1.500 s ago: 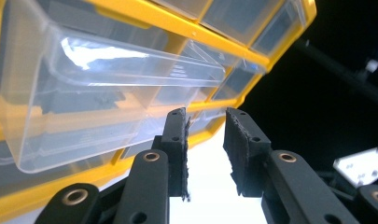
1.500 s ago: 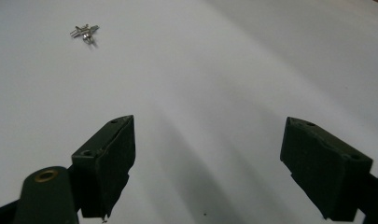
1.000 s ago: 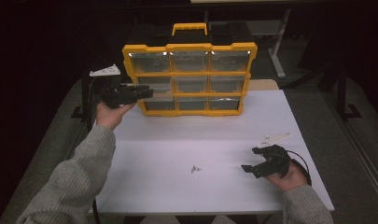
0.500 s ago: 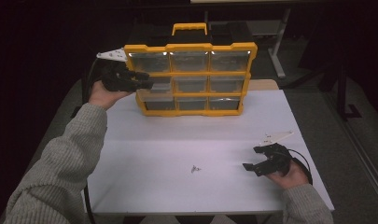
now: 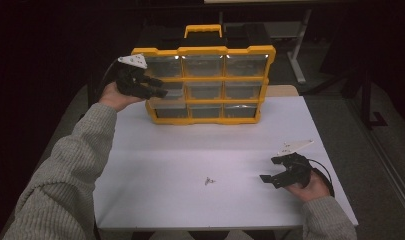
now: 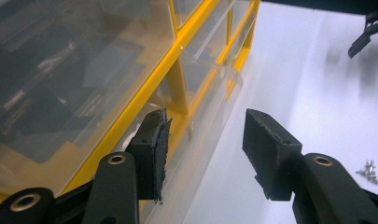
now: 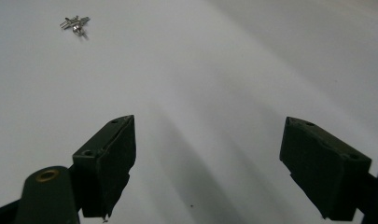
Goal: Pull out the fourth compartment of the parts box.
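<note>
1. High view: a yellow drawer organiser (image 5: 205, 85) with clear drawers stands upright at the far side of the white bench (image 5: 155, 160). The left gripper (image 5: 157, 91) is held at its left edge, level with the middle row of drawers.
2. Compared with a second ago, the left hand (image 5: 112, 95) has risen and drawn slightly away from the lower left drawer toward the organiser's left edge; its jaws have just been opening.
3. Left gripper view: the left gripper (image 6: 203, 149) stands half spread with nothing between the pads. One pad (image 6: 154, 149) lies just beside the yellow frame and the curved lip of a clear drawer (image 6: 210, 116); whether it touches is unclear.
4. Judgement: the release suggests that work on that drawer is finished, or that the hand is re-aiming at the drawer lip for a fresh pull.
5. Right gripper (image 5: 277, 175) rests low on the near right of the bench, unmoved over the same second. In the right gripper view (image 7: 207, 163) its jaws are spread wide and empty.
6. Small metal parts (image 5: 209, 180) lie on the bare bench between the hands, well apart from the organiser; they also appear ahead of the right gripper (image 7: 75, 23).
</note>
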### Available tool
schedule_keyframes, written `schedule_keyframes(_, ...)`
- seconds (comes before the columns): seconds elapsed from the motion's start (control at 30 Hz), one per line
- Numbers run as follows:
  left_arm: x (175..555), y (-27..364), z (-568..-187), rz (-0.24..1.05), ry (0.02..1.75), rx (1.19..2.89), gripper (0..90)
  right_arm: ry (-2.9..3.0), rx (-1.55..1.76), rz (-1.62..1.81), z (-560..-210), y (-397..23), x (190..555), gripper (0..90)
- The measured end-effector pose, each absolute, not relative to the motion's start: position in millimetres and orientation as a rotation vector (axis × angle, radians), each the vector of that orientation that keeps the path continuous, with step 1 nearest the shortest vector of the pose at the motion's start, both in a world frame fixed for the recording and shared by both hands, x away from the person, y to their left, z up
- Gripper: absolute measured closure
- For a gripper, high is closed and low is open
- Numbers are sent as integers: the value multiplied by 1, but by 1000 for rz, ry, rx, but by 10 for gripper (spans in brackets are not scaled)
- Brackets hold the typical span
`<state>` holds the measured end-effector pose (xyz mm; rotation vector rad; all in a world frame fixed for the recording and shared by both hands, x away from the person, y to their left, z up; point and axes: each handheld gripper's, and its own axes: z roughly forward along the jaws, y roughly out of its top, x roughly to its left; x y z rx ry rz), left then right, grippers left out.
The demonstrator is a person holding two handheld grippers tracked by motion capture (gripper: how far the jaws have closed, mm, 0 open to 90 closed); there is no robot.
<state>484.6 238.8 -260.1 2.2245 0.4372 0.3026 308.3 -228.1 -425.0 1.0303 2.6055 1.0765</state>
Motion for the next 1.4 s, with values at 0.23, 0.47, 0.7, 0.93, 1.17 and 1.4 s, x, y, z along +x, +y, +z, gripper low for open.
schedule_keyframes(0.23,490,236,-267,271,439,2255,529,2615,1032,1073,-426,-227,309,175)
schedule_keyframes(0.47,493,233,-273,286,406,2303,565,2623,1037,1070,-427,-227,310,176)
schedule_keyframes(0.7,493,234,-273,281,389,2308,620,2620,1037,1069,-427,-228,311,180)
schedule_keyframes(0.93,495,233,-270,263,346,2354,654,2621,1046,1069,-428,-227,311,180)
schedule_keyframes(1.17,496,235,-268,232,315,2369,681,2617,1055,1067,-428,-228,312,179)
schedule_keyframes(1.4,491,237,-266,191,279,2377,695,2625,1060,1059,-429,-227,312,177)
